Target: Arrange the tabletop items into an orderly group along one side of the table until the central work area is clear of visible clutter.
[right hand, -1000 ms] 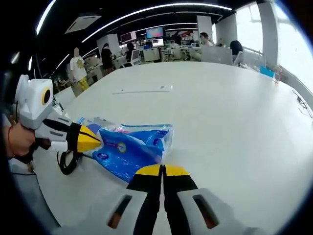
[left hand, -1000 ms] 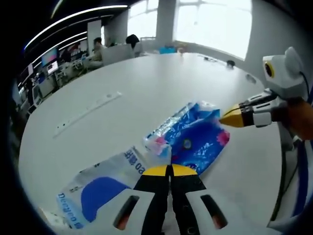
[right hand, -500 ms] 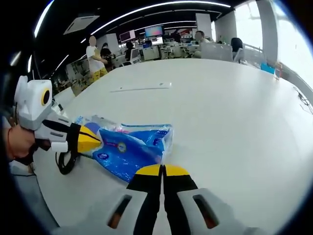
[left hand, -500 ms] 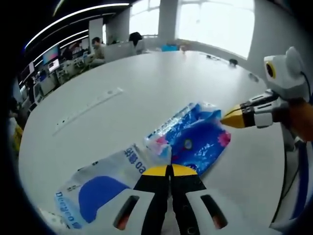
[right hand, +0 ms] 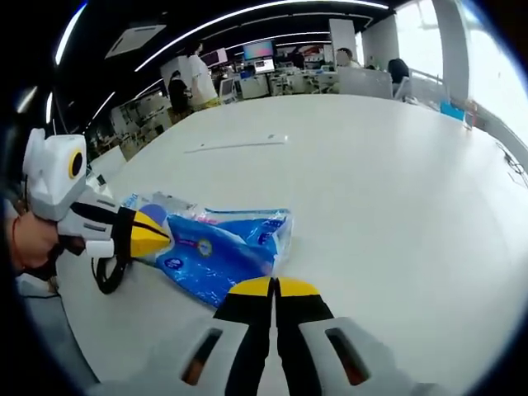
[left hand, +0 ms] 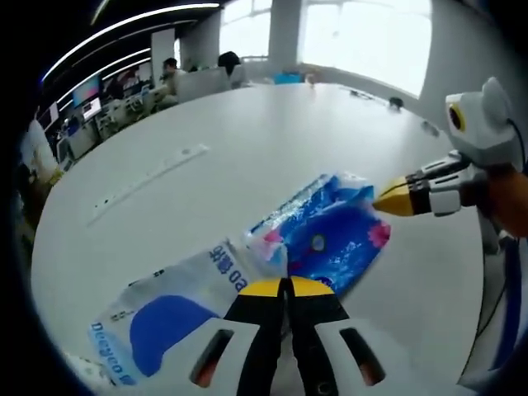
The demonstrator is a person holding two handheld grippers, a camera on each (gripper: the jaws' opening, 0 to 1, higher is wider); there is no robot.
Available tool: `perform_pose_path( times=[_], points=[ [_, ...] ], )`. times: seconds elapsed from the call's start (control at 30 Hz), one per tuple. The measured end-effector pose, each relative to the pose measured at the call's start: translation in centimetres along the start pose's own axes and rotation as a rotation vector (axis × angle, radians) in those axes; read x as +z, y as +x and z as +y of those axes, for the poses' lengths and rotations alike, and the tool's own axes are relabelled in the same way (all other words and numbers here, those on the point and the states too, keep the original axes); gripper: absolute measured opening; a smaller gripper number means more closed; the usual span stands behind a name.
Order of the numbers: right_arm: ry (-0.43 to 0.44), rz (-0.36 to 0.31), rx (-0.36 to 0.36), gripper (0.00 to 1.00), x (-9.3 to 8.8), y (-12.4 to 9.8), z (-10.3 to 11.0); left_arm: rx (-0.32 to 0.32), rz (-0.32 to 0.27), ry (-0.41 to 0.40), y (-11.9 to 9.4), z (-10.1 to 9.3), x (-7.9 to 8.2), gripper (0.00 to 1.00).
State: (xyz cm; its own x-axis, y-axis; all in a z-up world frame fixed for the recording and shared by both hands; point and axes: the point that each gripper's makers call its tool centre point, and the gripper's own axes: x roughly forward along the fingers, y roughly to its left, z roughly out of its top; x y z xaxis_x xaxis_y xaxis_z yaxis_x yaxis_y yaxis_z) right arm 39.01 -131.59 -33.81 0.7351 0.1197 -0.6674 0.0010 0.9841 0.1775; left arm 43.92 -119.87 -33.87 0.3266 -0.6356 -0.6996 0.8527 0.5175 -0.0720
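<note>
A blue tissue packet [left hand: 332, 233] [right hand: 221, 247] lies flat on the round white table [left hand: 247, 140], with a white packet bearing a blue patch [left hand: 169, 312] [right hand: 153, 204] against its end. My left gripper [left hand: 285, 286] [right hand: 162, 234] is shut, its yellow tips over the spot where the two packets meet, nothing visibly between the jaws. At the blue packet's other end my right gripper [right hand: 275, 286] [left hand: 381, 200] is also shut, with its tip by the packet's corner.
A long white strip [left hand: 148, 186] [right hand: 238, 145] lies farther out on the table. A black cable loop [right hand: 107, 272] hangs near the table's edge below the left gripper. Desks, monitors and people stand beyond the table.
Both grippers and the packets have kept their places. The views have shifted slightly, and a person in the background has walked across the room.
</note>
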Motion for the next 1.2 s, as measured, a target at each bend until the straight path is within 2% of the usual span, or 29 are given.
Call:
perform_pose_path(
  times=[0.7, 1.07, 1.2],
  points=[
    [0.025, -0.018, 0.009, 0.00, -0.12, 0.30, 0.11, 0.005, -0.004, 0.020, -0.19, 0.27, 0.23, 0.01],
    [0.028, -0.010, 0.004, 0.11, -0.55, 0.30, -0.02, 0.001, -0.006, 0.017, -0.22, 0.00, 0.13, 0.03],
    [0.026, -0.008, 0.004, 0.12, -0.70, 0.28, -0.03, -0.005, -0.012, 0.015, -0.26, -0.19, 0.21, 0.04]
  ],
)
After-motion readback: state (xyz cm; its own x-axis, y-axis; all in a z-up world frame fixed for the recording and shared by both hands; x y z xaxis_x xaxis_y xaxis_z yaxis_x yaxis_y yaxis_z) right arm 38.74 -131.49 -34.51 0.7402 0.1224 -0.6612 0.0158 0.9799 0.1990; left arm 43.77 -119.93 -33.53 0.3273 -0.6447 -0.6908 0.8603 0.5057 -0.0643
